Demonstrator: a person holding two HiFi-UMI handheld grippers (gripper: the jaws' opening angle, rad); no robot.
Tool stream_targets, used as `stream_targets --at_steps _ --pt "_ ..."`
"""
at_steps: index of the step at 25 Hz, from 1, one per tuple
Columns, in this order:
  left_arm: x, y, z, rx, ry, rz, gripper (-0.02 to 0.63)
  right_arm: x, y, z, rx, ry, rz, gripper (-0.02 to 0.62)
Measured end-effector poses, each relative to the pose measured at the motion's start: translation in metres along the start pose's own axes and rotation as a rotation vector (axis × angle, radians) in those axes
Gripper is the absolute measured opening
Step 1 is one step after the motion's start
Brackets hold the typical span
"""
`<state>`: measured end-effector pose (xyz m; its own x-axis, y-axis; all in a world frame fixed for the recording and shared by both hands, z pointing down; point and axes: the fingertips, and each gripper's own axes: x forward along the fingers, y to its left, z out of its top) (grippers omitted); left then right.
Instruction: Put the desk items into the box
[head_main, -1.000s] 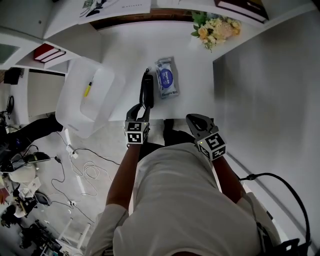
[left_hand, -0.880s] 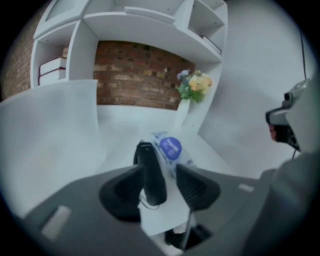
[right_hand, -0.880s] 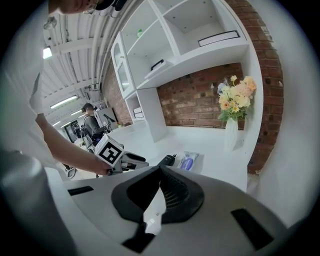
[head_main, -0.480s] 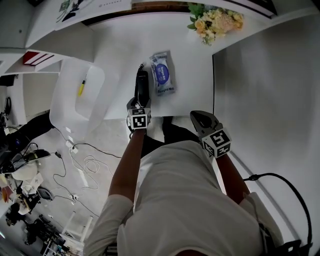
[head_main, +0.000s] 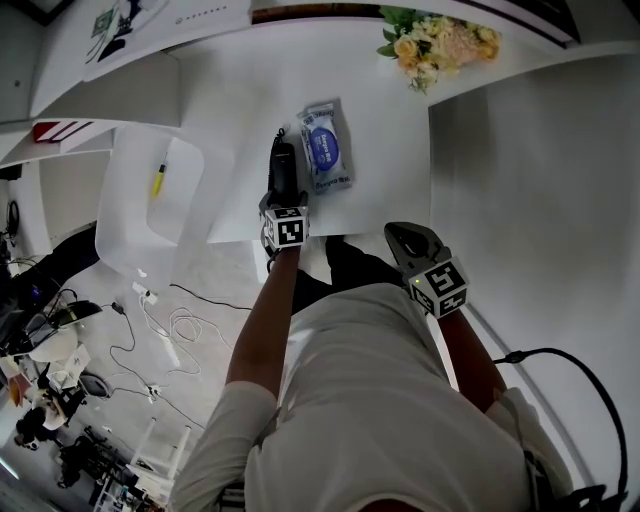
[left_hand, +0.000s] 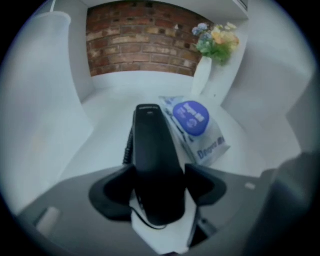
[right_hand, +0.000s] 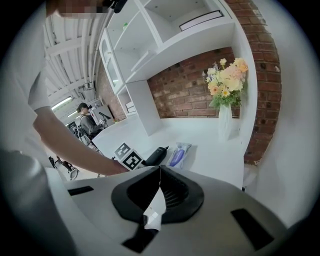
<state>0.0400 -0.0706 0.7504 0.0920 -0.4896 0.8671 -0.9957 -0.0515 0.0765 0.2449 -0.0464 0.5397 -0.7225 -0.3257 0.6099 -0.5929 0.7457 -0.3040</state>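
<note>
Only the head view takes in the whole white bench and the translucent box off its left edge, a yellow pen lying inside. The right gripper view alone shows the right tool with its jaws closed on nothing. The left gripper view brings the left tool close: its jaws, just now opening, stand wide either side of the black telephone handset. The handset lies lengthwise on the bench, glossy, its coiled cord at its left, just beside a blue-labelled wipes pack.
</note>
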Motion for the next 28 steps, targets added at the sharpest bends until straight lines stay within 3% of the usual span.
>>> stream_targets --at_steps 4,10,15,22,28 --pt "0.014 0.003 -0.003 0.033 0.036 0.038 0.309 0.002 -0.007 0.003 0.003 0.003 -0.008 0.002" --pt "0.013 0.005 -0.005 0.009 0.010 0.052 0.302 0.002 -0.015 0.002 0.007 0.004 -0.018 0.002" --pt "0.004 0.006 0.000 -0.027 0.028 -0.026 0.288 0.005 -0.014 0.006 -0.004 -0.001 0.002 0.002" --pt "-0.026 0.000 0.013 -0.164 -0.011 -0.139 0.285 0.013 -0.008 0.018 -0.027 -0.012 0.041 0.002" --pt "-0.050 -0.009 0.022 -0.172 -0.066 -0.173 0.284 0.016 -0.010 0.024 -0.049 -0.036 0.061 0.002"
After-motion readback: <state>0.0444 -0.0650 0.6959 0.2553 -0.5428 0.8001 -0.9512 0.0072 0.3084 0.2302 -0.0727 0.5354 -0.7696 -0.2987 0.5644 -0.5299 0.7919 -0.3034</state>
